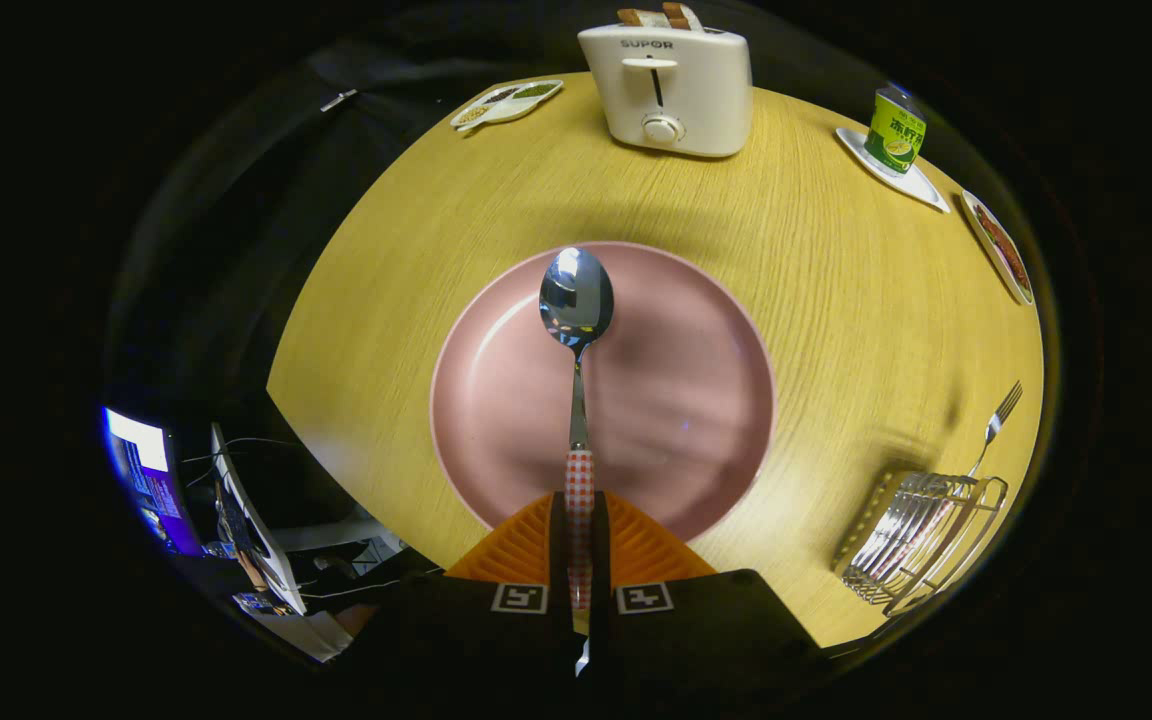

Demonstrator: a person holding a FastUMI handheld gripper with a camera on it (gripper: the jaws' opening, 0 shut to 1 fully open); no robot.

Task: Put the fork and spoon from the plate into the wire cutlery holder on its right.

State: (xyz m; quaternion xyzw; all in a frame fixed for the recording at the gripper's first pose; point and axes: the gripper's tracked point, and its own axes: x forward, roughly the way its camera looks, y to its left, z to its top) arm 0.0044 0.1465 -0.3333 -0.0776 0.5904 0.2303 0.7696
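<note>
My gripper [579,520] is shut on the spoon [576,330], pressing its checked handle between both fingers. The steel bowl of the spoon points straight ahead and hangs above the pink plate [696,400], which lies on the wooden table just beyond the fingers. The wire cutlery holder [921,540] stands to the right of the plate near the table's edge. The fork [994,425] stands in it with its tines up.
A white toaster [671,90] with bread in its slots stands at the far side of the table [836,270]. A green carton [896,130] on a white coaster and a small dish are far right; a divided dish [506,102] is far left. Monitors stand beyond the table's left edge.
</note>
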